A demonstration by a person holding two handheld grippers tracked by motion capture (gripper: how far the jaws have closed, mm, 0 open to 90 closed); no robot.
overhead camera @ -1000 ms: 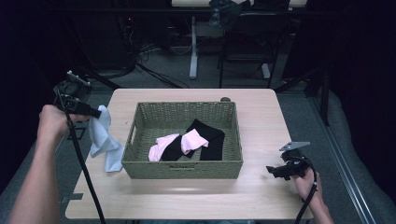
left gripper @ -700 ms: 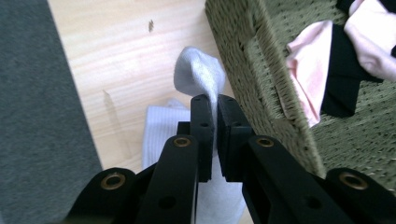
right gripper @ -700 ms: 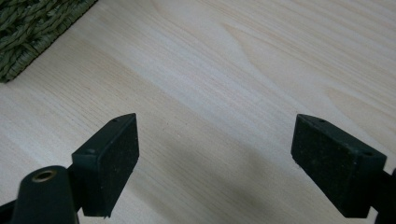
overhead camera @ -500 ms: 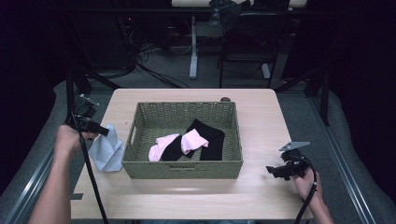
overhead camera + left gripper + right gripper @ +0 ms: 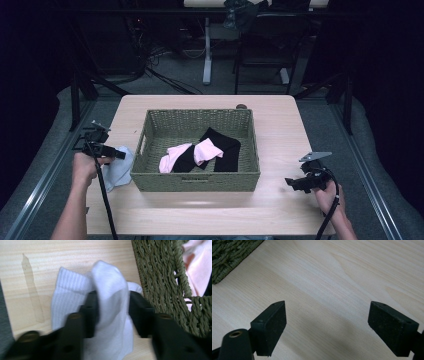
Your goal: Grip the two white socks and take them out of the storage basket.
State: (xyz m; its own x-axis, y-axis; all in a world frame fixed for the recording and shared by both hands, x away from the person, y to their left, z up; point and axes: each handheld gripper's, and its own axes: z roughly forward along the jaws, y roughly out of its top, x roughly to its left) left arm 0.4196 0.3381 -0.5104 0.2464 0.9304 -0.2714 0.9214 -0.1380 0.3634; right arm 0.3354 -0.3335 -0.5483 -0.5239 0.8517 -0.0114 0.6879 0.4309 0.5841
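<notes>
Forearms come in low on either side of the woven basket [image 5: 197, 182]. Left gripper [image 5: 111, 306], just beside its left wall, has its jaws just opening, the pale blue sock [image 5: 110, 290] slack between them on the table [image 5: 280, 125]. Right gripper [image 5: 327, 322] hovers spread wide off the basket's right corner.

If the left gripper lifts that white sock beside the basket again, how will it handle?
Probably floppy: the white sock lies crumpled in folds on the table. Likely light, being thin ribbed knit. It sits loosely between the left gripper's just-opened jaws, so it should drape, not roll.
</notes>
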